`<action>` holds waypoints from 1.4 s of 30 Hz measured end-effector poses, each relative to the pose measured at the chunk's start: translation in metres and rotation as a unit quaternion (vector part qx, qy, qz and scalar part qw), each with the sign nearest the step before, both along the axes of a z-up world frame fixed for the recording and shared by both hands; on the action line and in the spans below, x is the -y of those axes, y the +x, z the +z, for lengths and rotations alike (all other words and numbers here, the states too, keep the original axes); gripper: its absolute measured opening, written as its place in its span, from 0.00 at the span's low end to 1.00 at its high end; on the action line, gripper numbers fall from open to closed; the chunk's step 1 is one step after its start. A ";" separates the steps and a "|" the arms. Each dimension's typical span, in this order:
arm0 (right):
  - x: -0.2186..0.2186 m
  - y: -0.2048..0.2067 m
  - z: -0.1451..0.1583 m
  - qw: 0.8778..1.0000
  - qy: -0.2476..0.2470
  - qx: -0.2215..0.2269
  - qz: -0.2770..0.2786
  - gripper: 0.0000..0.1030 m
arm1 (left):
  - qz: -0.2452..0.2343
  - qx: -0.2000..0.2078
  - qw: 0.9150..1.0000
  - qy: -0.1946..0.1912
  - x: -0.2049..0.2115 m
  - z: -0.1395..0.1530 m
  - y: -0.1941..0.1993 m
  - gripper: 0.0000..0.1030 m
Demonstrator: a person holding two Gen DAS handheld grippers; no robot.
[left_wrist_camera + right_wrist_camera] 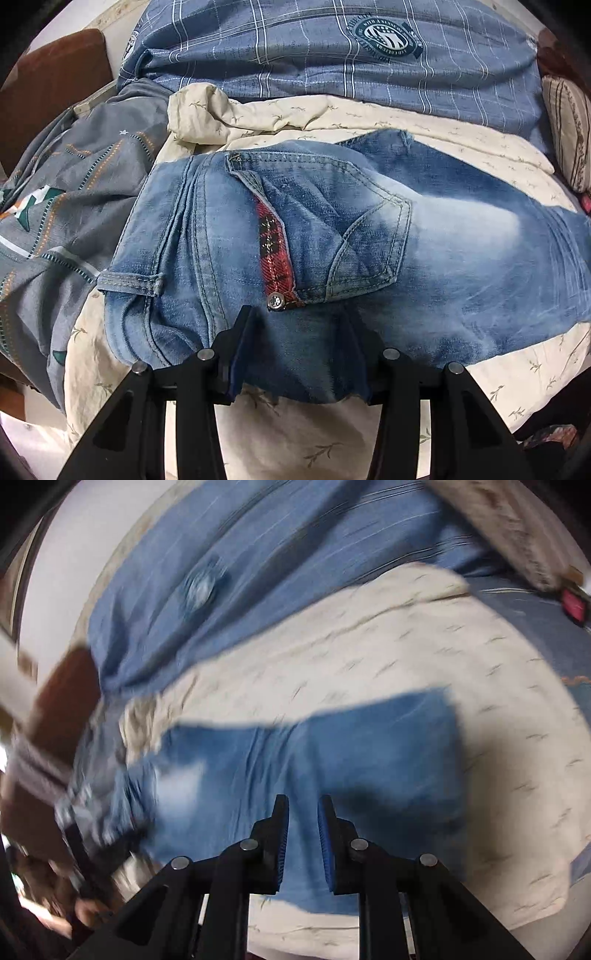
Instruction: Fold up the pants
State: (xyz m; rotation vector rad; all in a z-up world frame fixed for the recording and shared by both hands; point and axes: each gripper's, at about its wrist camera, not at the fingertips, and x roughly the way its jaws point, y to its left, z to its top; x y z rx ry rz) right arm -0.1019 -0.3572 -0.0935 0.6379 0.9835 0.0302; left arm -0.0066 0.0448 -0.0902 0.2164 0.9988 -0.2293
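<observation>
From the left wrist, the pants [332, 236] were faded blue denim, folded into a thick rectangular bundle, with a stitched back pocket [343, 229], a strip of red plaid trim [273, 251] ending at a metal rivet, and a belt loop at the left edge. The left claw [301, 325] pinched the near edge of the bundle, its two black fingers pressing into the denim on either side of a bunched fold. The pants lay on a cream bedsheet [295, 443] printed with small sprigs; behind were a blue checked quilt [332, 66] with a round crest and, to the left, a grey patterned cover [74, 206]. From the right wrist, heavily blurred, the same denim [332, 746] spread just ahead of and beneath the right claw [303, 812], whose blue-padded fingers [325, 834] stood nearly pressed together with a narrow gap and nothing visibly caught between them. The cream sheet [480, 738] surrounded the pants, the blue quilt [258, 572] lay beyond, and a pale wall [74, 572] rose at the upper left.
</observation>
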 end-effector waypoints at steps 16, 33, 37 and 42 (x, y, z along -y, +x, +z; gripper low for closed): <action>-0.015 -0.028 -0.058 0.998 0.006 -0.049 0.029 0.18 | 0.018 0.020 0.999 -0.045 -0.015 -0.003 -0.021 0.47; 0.017 0.042 -0.036 0.993 -0.074 -0.053 -0.070 0.18 | 0.093 0.085 0.990 -0.056 -0.032 0.006 0.003 0.67; 0.022 0.045 -0.051 0.992 -0.063 -0.039 -0.105 0.18 | 0.095 0.061 0.991 -0.074 -0.042 -0.005 0.007 0.71; 0.024 0.044 -0.048 0.990 -0.068 -0.046 -0.114 0.18 | 0.090 0.069 0.992 -0.063 -0.035 -0.005 0.006 0.71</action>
